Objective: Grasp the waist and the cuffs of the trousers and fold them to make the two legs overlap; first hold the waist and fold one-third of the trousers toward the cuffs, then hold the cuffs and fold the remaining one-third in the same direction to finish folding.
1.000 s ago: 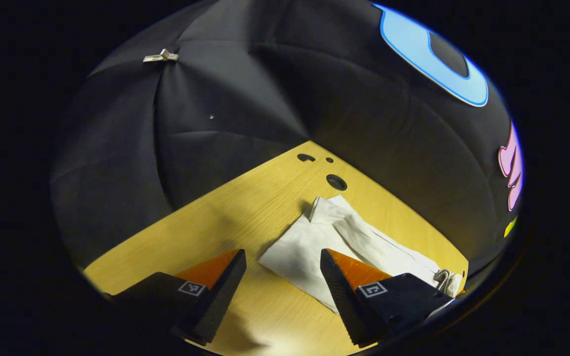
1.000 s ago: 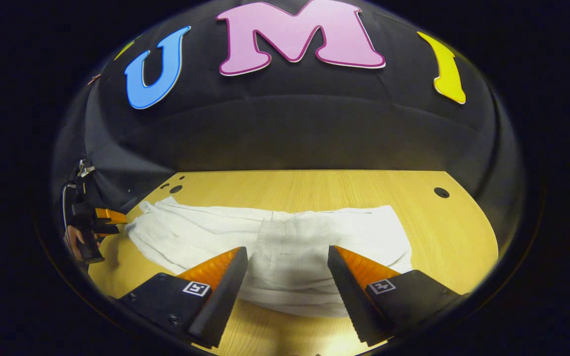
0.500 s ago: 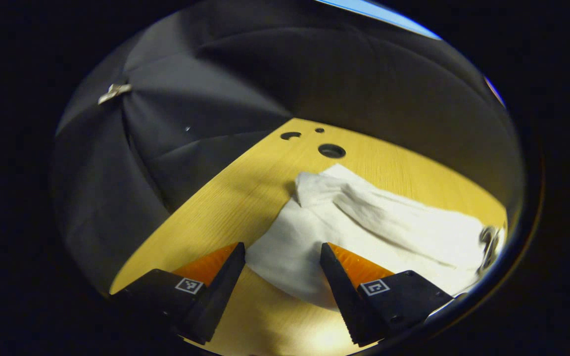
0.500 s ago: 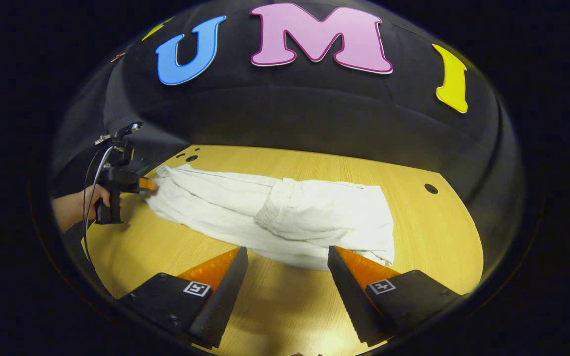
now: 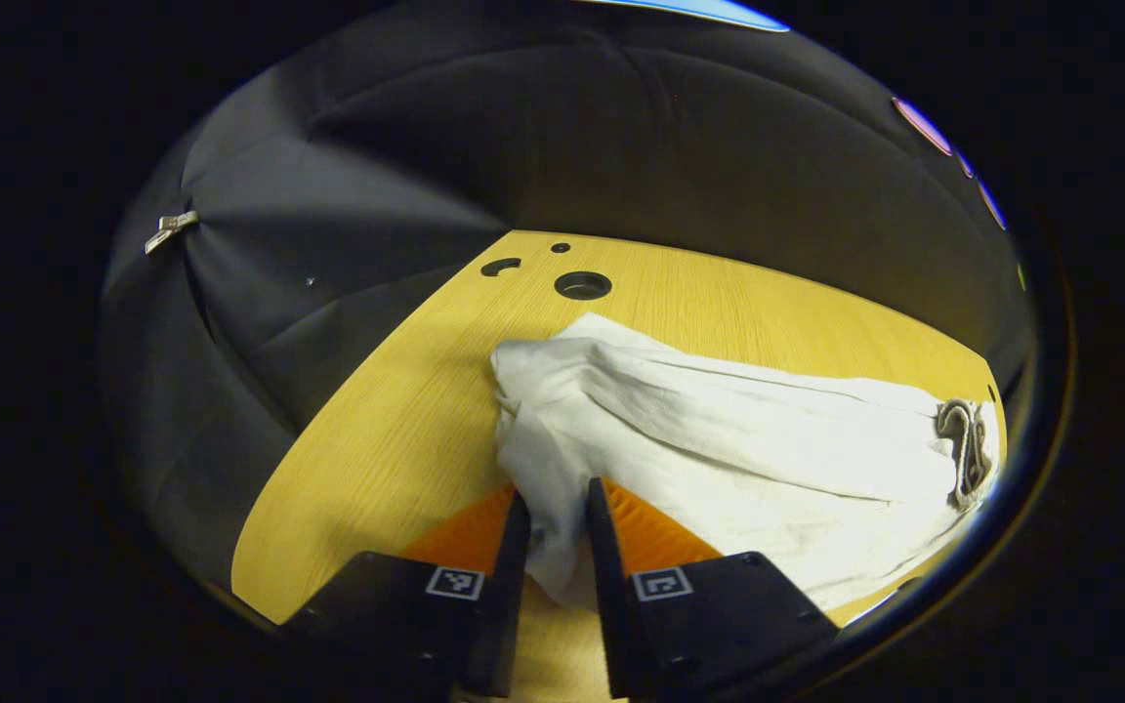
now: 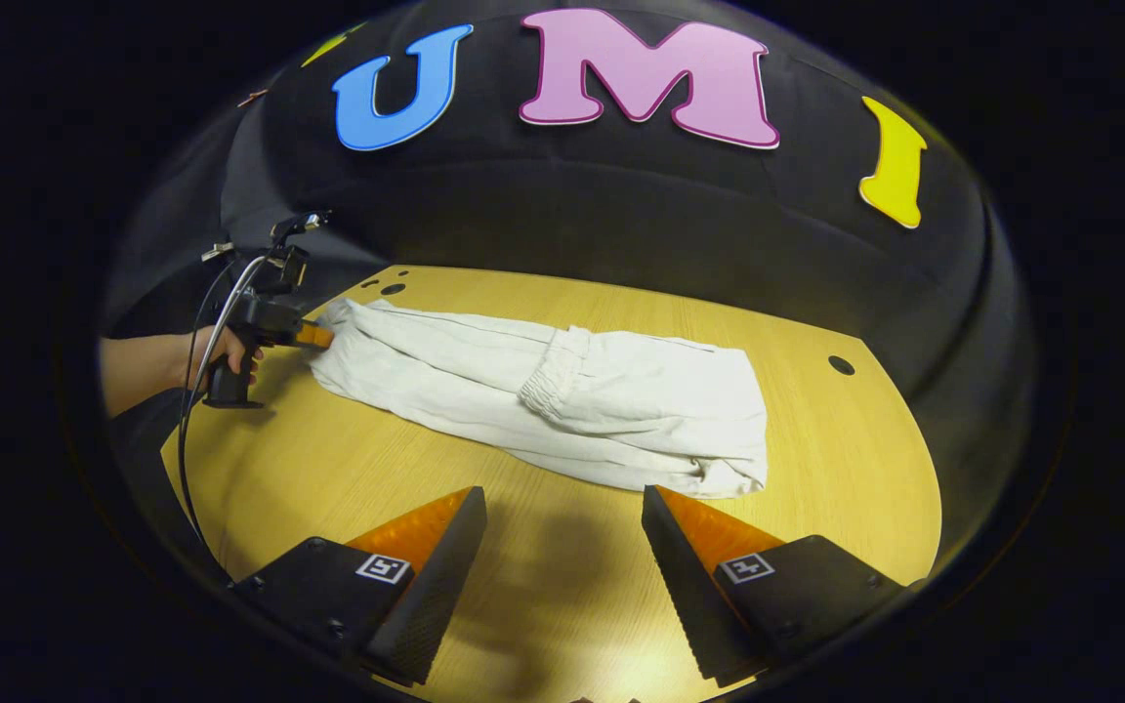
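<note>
Trousers (image 6: 562, 400), white and creased, lie stretched along the far half of the bench (image 6: 562, 586), running from its far left corner toward the right edge. They are already doubled lengthwise, with one leg over the other. The waist third is turned back onto the legs: its gathered elastic band (image 6: 548, 376) sits across the middle of the garment, and the folded edge forms the blunt right end, well short of the single hole (image 6: 841, 365) near the right edge of the bench. In the left gripper view the same garment (image 5: 719, 439) reaches away from my fingers, with a drawstring loop (image 5: 958, 449) curled at its far end.

Bench: pale wood grain, bare along the near edge; a cluster of holes (image 5: 582, 285) marks the far left corner just beyond the cuffs.

Person's hand (image 6: 221, 356): seen in the right gripper view at the left edge of the bench, wrapped round the handle of my left gripper (image 6: 313, 337), from which a cable (image 6: 193, 410) trails down.

Left gripper (image 5: 555, 532): my jaws stand narrow and closed onto the cuff end of the trousers, with the bunched cloth pinched between both fingers (image 5: 509, 547).

Right gripper (image 6: 562, 532): my jaws stand wide apart above the bare near part of the bench, clear of the cloth, holding nothing.
</note>
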Available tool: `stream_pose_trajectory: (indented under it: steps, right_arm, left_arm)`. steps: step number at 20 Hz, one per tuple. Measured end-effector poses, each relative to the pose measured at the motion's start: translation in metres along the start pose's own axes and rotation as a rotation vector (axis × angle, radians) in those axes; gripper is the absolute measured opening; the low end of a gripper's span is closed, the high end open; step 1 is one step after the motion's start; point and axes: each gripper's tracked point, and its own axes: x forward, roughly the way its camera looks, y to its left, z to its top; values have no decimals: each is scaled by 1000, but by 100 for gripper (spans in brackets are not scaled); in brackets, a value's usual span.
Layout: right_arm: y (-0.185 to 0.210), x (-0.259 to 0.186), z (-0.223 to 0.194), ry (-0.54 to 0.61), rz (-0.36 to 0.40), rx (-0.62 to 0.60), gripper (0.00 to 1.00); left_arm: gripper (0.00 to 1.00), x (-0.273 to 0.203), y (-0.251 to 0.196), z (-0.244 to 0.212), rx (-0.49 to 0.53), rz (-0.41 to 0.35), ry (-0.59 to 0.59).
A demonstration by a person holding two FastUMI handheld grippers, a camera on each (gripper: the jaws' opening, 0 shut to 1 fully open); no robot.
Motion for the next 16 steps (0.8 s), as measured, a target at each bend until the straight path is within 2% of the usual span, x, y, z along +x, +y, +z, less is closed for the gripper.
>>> stream_pose_trajectory:
  steps: [5,9,13,16]
  right_arm:
    - [-20,-18,8,-26,-41,44,98]
    - [-50,-36,10,-37,-97,103,98]
    - [-82,-56,9,-52,-167,126,98]
    - [-98,-66,11,-58,-181,150,98]
  left_arm:
    - [16,0,-6,0,29,-6,-7]
    - [6,-9,-13,3,42,-16,15]
    - [6,-23,-31,22,60,-30,-43]
    - [6,-37,-38,38,25,-41,-83]
